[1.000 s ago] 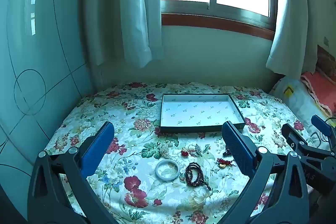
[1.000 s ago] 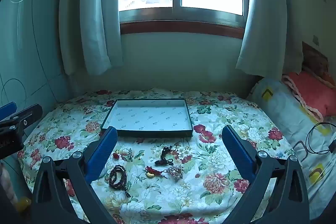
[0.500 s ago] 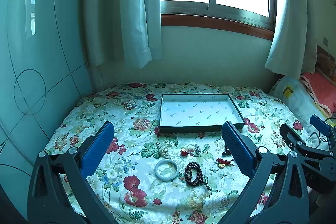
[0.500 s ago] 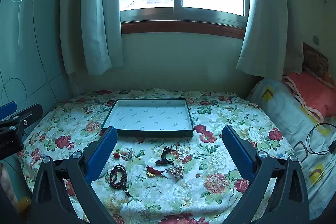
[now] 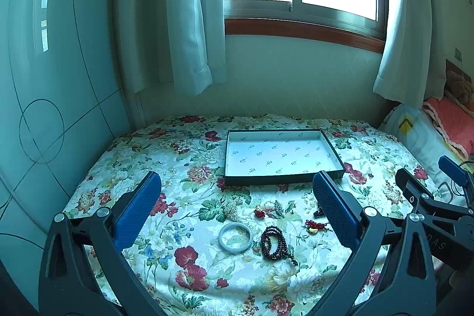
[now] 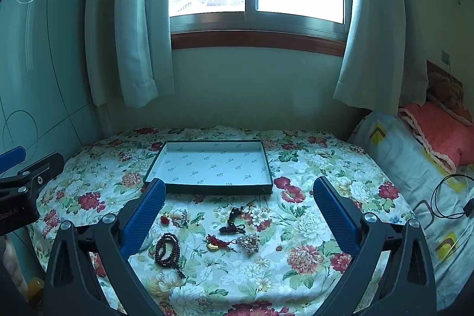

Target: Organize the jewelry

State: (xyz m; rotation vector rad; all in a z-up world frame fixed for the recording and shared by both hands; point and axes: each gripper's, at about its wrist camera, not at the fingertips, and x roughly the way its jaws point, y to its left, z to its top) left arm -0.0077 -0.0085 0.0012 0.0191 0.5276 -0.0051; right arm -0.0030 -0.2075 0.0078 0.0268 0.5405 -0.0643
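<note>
From the left wrist, the left gripper [image 5: 237,208] hangs over the flowered bed [image 5: 183,168] with jaws wide apart and empty; a pale bangle [image 5: 235,237] and dark bead bracelet [image 5: 274,244] lie side by side near the bed's front edge, before the empty tray [image 5: 283,181]. From the right wrist, the right gripper [image 6: 237,208] likewise gapes empty above a red-corded charm [image 6: 217,242] and dark cord pendant [image 6: 234,219]; the tray's long axis runs across the bed.

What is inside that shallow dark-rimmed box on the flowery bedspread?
Nothing but its white printed lining: the shallow dark-rimmed box holds no jewelry. In the right view, a gripper finger covers its near-left corner.
</note>
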